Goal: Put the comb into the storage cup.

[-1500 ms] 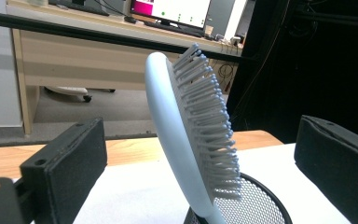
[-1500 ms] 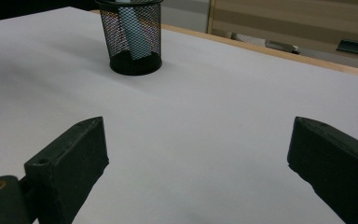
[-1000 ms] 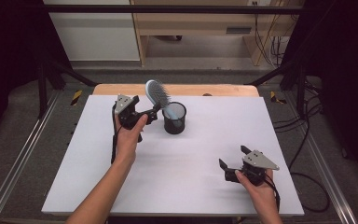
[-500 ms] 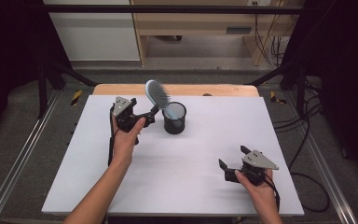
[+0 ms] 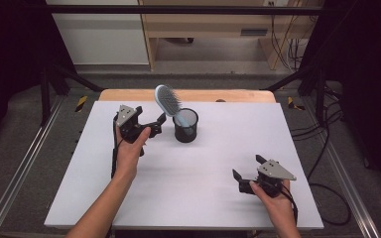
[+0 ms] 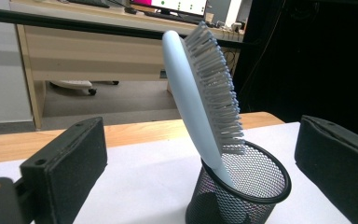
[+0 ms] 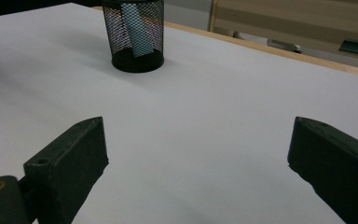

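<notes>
A white counter with a wooden strip along its far edge stood on a dark floor, with a pale wooden desk and trailing cables behind it. Nearest the person, at the front right of the counter, the right gripper sat low in the right hand, its jaws spread wide with nothing between them; in the right gripper view those jaws framed bare white surface, and the mesh cup stood well apart from them, farther off. Farther in, the left forearm reached across the counter to the left gripper, held in the left hand just beside the cup and pointed toward it. Its jaws were also spread apart and held nothing, one on either side of the cup in the left gripper view without touching it. The black mesh cup stood upright near the far middle of the counter. A light blue hairbrush stood in it handle down, leaning against the rim and tilted to the left in the high view, bristles facing right.
</notes>
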`<state>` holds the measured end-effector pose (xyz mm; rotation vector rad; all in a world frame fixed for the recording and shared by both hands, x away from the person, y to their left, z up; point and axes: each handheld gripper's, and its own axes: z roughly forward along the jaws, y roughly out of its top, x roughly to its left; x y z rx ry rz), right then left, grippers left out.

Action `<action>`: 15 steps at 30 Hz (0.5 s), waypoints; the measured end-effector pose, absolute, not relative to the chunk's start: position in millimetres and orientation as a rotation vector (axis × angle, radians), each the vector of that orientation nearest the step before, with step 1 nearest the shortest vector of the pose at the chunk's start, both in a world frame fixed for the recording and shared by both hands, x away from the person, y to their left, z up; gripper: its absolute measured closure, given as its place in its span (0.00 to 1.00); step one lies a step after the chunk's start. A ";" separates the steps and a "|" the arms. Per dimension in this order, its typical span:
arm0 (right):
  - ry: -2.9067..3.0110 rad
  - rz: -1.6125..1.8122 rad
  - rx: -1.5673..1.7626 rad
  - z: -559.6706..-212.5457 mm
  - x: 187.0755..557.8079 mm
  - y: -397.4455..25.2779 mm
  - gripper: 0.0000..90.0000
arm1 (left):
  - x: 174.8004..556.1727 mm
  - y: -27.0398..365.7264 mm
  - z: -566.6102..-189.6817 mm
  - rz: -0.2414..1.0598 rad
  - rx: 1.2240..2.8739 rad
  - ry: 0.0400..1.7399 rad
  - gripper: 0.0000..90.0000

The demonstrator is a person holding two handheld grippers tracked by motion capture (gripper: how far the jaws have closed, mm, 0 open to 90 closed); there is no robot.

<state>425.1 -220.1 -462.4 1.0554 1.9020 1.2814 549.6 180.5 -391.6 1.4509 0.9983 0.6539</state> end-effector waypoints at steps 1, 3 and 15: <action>1.902 1.281 1.054 -462.3 425.1 -220.1 0.05 | 549.3 181.6 -390.9 0.658 1.450 0.998 0.03; 1.901 1.284 1.056 -462.0 424.8 -219.9 0.05 | 548.5 184.1 -389.7 0.663 1.449 0.999 0.03; 1.920 1.287 1.054 -461.1 425.1 -219.5 0.05 | 541.8 198.1 -384.1 0.697 1.471 1.005 0.03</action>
